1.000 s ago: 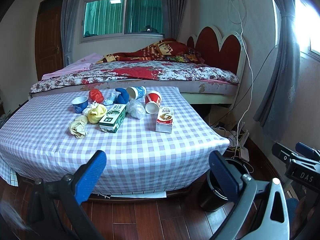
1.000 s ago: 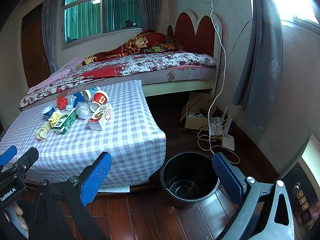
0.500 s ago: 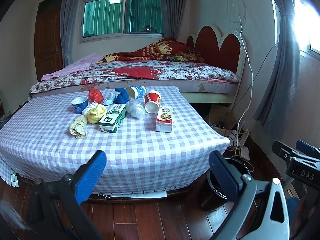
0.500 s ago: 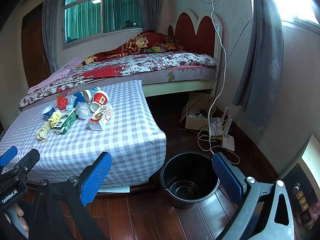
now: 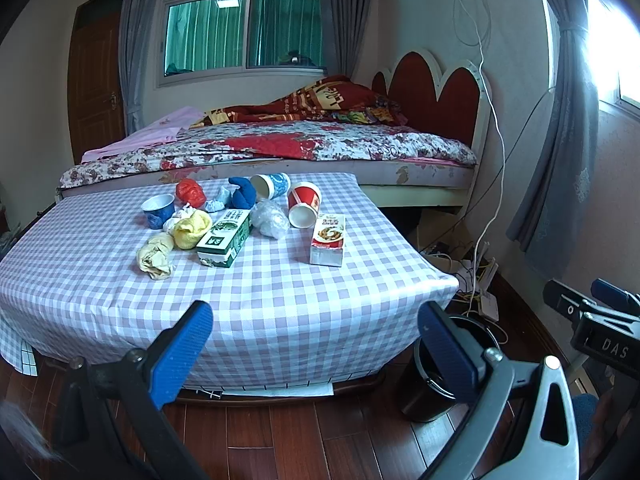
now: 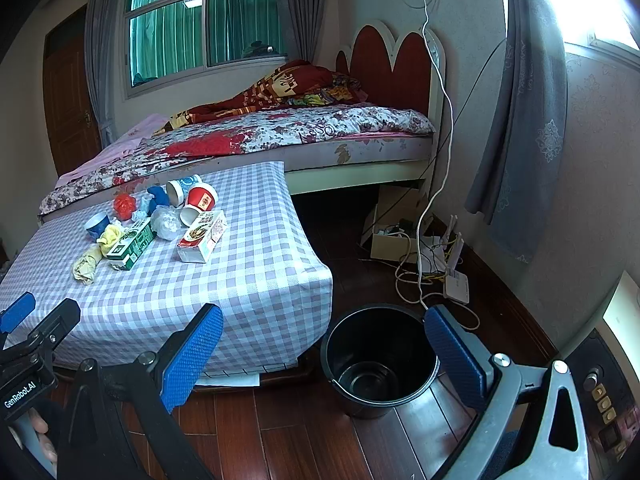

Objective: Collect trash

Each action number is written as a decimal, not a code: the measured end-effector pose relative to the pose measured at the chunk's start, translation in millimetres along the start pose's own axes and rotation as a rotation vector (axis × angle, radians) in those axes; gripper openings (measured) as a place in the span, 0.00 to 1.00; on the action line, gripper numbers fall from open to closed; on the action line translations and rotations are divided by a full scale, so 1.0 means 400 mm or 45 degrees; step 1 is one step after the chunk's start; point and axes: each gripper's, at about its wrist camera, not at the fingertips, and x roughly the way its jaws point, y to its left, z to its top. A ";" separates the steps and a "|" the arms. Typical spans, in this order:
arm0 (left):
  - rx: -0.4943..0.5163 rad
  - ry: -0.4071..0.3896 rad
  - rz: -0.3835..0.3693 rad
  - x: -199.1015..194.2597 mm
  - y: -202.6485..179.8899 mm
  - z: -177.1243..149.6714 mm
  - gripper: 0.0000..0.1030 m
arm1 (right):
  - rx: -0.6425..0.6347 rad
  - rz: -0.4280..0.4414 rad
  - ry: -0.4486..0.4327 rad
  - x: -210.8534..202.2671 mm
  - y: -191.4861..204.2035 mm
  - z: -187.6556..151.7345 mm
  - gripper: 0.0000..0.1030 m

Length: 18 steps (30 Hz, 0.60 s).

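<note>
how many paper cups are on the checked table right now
3. A small blue paper cup stands upright at the left of the pile. A blue-and-white paper cup lies on its side at the back. A red paper cup lies tipped beside it. Others may hide behind the wads.

I see both views lit by daylight from the window [image 6: 612, 4] at upper right, which is blown out to white glare. The floor [image 6: 304, 432] is dimmer. Fisheye bending curves the edges, and the 4 corners go black.
</note>
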 end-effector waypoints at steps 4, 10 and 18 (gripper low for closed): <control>0.001 0.003 0.000 0.001 -0.001 0.001 0.99 | 0.000 -0.001 0.001 0.000 0.001 0.000 0.99; 0.002 0.001 -0.001 -0.001 0.000 0.001 0.99 | -0.004 -0.001 -0.001 0.000 -0.003 0.005 0.99; 0.000 0.002 0.000 0.000 -0.001 0.001 0.99 | -0.004 -0.004 0.002 0.001 -0.003 0.005 0.99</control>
